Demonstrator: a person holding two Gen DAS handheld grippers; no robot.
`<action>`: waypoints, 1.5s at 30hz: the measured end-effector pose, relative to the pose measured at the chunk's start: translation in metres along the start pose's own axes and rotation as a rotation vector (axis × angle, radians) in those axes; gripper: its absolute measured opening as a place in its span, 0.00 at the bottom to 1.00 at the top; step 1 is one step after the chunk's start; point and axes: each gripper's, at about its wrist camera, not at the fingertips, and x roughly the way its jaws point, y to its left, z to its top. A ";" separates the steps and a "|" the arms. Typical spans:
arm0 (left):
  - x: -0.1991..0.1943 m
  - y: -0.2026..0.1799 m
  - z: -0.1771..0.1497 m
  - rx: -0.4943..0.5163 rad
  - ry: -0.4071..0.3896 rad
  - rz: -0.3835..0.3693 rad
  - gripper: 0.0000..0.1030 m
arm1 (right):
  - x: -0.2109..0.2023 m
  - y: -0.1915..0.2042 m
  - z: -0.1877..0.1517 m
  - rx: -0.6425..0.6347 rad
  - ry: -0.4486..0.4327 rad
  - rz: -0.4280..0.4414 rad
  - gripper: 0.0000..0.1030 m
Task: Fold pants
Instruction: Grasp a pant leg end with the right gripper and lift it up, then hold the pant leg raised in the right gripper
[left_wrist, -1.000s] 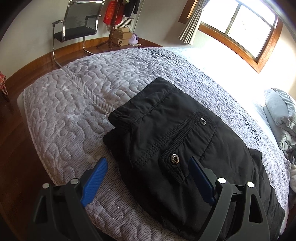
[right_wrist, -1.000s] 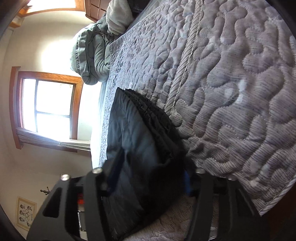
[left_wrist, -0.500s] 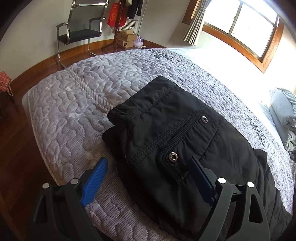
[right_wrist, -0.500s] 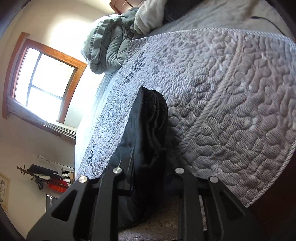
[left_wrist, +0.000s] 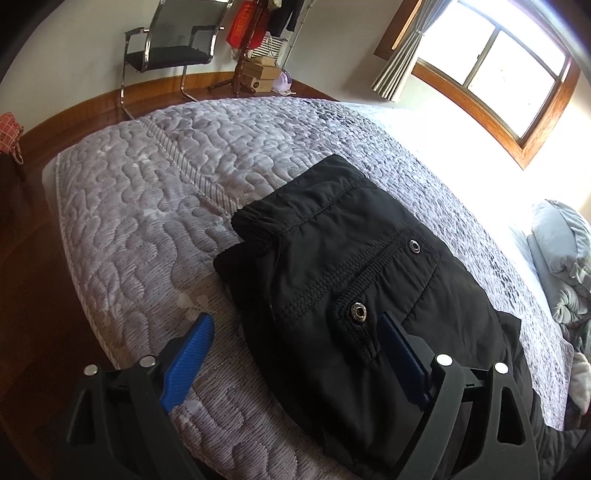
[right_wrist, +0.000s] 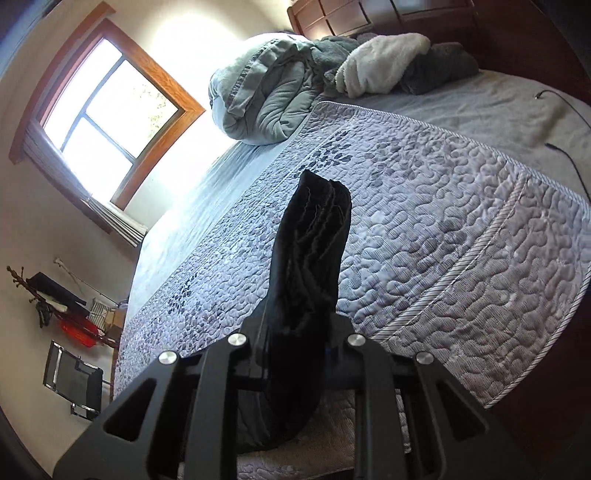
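Black pants (left_wrist: 354, 295), folded into a compact stack, lie on the quilted grey bedspread (left_wrist: 155, 206) near the foot corner of the bed. The upper layer shows a stitched pocket flap with two metal snaps (left_wrist: 359, 312). In the right wrist view the same pants (right_wrist: 314, 251) appear edge-on, the stacked layers rising as a narrow dark ridge from the bedspread (right_wrist: 461, 229).

The left gripper (left_wrist: 295, 354) hovers over the near edge of the stack with its jaws spread wide: one blue finger (left_wrist: 188, 354) sits over bare bedspread beside the pants, the other over the black fabric close to the nearer snap. Nothing lies clamped between them.

The right gripper (right_wrist: 295, 354) has its jaws drawn close together, with the near end of the folded stack pinched between them.

Surroundings, left wrist view: a chair (left_wrist: 173, 48) with a metal frame stands on the wooden floor beyond the bed, cardboard boxes (left_wrist: 260, 75) sit by the wall, and a wood-framed window (left_wrist: 509, 70) admits strong light. Right wrist view: a bundled grey-green duvet (right_wrist: 266, 99) and a white fleece blanket (right_wrist: 380, 62) lie at the head of the bed.
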 end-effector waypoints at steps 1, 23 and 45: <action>0.000 0.000 0.000 0.002 0.000 -0.002 0.88 | -0.002 0.006 0.000 -0.014 -0.002 -0.007 0.18; 0.001 0.005 0.000 -0.024 0.015 -0.041 0.88 | -0.017 0.093 -0.011 -0.215 -0.039 -0.101 0.17; 0.004 0.008 0.000 -0.035 0.022 -0.051 0.88 | -0.014 0.167 -0.032 -0.419 -0.058 -0.159 0.17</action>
